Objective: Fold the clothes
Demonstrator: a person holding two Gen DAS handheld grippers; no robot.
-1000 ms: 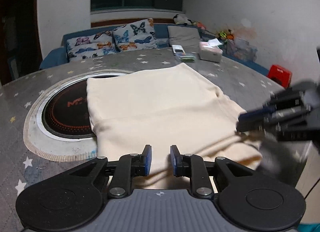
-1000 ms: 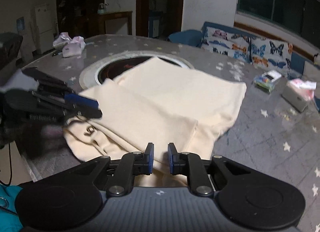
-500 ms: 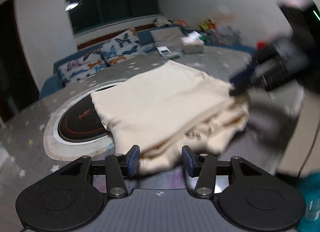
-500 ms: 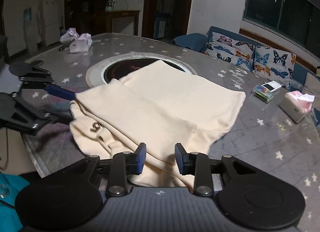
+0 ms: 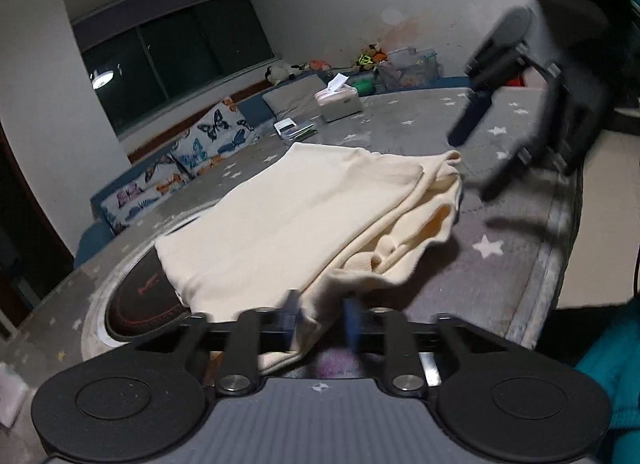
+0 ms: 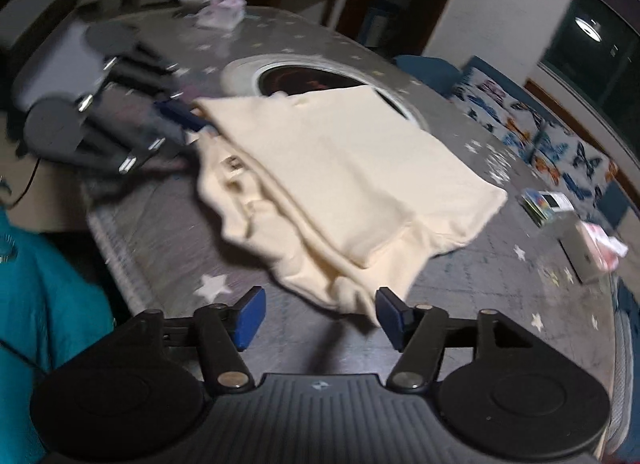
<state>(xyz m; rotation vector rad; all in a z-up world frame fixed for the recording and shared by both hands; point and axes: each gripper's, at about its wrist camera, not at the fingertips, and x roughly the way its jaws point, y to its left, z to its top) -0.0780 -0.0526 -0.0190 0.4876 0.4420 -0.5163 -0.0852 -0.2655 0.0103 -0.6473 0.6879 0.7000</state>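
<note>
A folded cream garment (image 5: 304,215) lies on the grey star-patterned table (image 5: 500,276), partly over the round inset hotplate (image 5: 140,296). My left gripper (image 5: 322,318) is at its near corner, jaws closing with the cloth pinched between them. The right wrist view shows that left gripper (image 6: 182,117) gripping the garment (image 6: 340,167) at its far-left corner. My right gripper (image 6: 320,318) has its jaws opening wide. The garment's hem hangs just ahead of the right pad and is not pressed. In the left wrist view the right gripper (image 5: 480,155) hovers, blurred, over the garment's far right corner.
A tissue box (image 5: 340,103) and a small card pack (image 5: 294,129) sit at the back of the table. Butterfly cushions (image 5: 208,139) line the bench behind. The table's edge (image 5: 560,256) runs close on the right. A teal sleeve (image 6: 44,304) is near my right gripper.
Both grippers rolled and shifted sideways. The left one opened, then closed again on the garment's corner. The right one went from shut on the hem to wide open.
</note>
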